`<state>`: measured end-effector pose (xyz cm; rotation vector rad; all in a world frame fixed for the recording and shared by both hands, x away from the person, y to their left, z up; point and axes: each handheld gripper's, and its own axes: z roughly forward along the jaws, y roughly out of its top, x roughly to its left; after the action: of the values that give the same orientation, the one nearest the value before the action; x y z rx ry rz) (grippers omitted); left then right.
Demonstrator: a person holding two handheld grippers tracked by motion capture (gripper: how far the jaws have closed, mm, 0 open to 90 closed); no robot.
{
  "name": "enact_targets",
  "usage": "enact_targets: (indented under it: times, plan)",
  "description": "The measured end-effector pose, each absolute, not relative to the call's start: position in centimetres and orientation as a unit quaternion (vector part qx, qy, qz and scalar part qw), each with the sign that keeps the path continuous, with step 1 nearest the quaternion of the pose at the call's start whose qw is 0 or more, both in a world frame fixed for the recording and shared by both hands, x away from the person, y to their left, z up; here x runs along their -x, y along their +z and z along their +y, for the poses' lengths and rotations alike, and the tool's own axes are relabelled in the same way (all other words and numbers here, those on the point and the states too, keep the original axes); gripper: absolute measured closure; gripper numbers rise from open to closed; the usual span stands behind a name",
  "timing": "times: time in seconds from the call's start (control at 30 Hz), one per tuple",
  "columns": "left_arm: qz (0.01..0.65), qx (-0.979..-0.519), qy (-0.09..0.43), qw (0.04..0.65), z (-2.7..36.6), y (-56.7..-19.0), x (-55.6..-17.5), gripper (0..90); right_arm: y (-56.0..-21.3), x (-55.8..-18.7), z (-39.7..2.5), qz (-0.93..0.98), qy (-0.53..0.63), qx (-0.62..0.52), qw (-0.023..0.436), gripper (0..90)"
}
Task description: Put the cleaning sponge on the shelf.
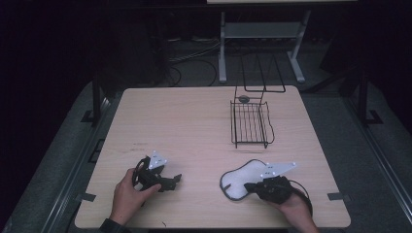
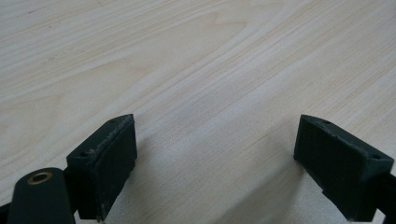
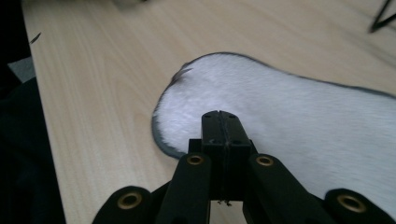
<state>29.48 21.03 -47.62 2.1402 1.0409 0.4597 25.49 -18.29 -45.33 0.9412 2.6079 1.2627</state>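
The high view looks forward and down from above the near edge of a wooden table [image 1: 194,126], far enough to take in the whole top. The left gripper view sits very close to the tabletop [image 2: 210,70], facing across bare wood. The right gripper view, equally close, faces a white fuzzy mat [image 3: 289,116], which the high view shows at 5 o'clock [image 1: 240,177].

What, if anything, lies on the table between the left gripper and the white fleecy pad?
Nothing: in the high view, bare wooden table separates the left gripper from the white fleecy pad.
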Motion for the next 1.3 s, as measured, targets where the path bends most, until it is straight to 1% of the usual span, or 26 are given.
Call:
enact_targets:
  times: [0.43, 0.7, 1.07, 1.3]
  plan:
    - [0.403, -0.826, 0.178, 0.352, 21.0, -47.6, -29.5, 12.4, -44.5, -29.7, -23.1, 0.819, 0.417, -0.376, 0.123, 89.7]
    - [0.404, -0.825, 0.178, 0.353, 21.0, -47.6, -29.5, 12.4, -45.1, -31.3, -23.6, 0.817, 0.410, -0.386, 0.126, 89.7]
    - [0.403, -0.826, 0.178, 0.352, 21.0, -47.6, -29.5, 12.4, -46.0, -30.8, -22.7, 0.832, 0.390, -0.379, 0.108, 89.7]
    - [0.404, -0.826, 0.178, 0.352, 21.0, -47.6, -29.5, 12.4, -45.9, -29.8, -22.8, 0.832, 0.385, -0.383, 0.110, 89.7]
